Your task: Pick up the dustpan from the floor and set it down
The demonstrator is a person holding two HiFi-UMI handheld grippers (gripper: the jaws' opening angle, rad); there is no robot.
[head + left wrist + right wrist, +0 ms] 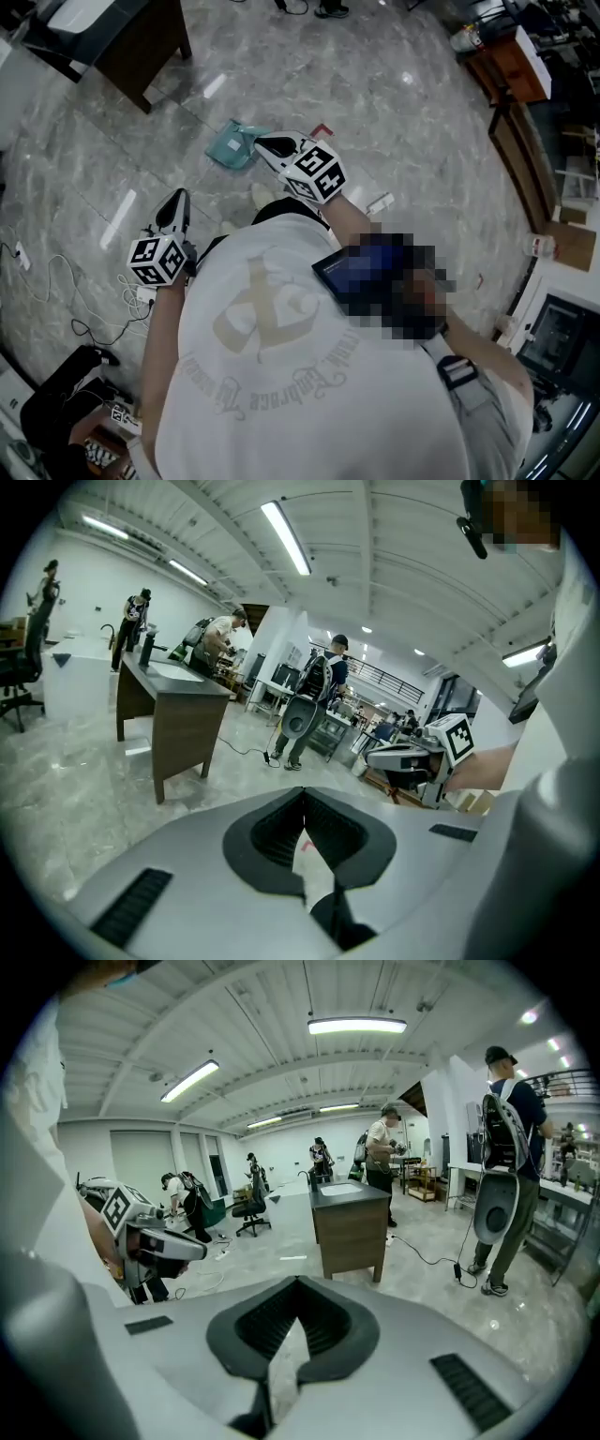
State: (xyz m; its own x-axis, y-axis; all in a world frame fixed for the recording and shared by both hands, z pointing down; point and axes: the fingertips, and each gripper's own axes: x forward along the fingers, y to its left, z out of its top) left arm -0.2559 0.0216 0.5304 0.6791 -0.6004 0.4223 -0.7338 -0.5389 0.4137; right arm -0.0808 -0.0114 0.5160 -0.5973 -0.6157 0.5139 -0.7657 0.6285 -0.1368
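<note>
A teal dustpan (231,144) lies on the grey marble floor (375,103) ahead of the person. In the head view my right gripper (266,144) hangs over the dustpan's right edge, jaws together, nothing between them. My left gripper (176,206) is lower left, apart from the dustpan, and also shut and empty. In the left gripper view the dark pads (281,832) meet at the tips and the right gripper (412,758) shows at the right. The right gripper view shows closed pads (323,1321) and the left gripper (155,1241) at the left. Neither gripper view shows the dustpan.
A dark wooden desk (141,42) stands at the back left. Wooden furniture (511,66) lines the right side. White cables (56,281) and a black bag (56,394) lie at the left. A small white object (380,203) rests on the floor. Several people (502,1147) stand around.
</note>
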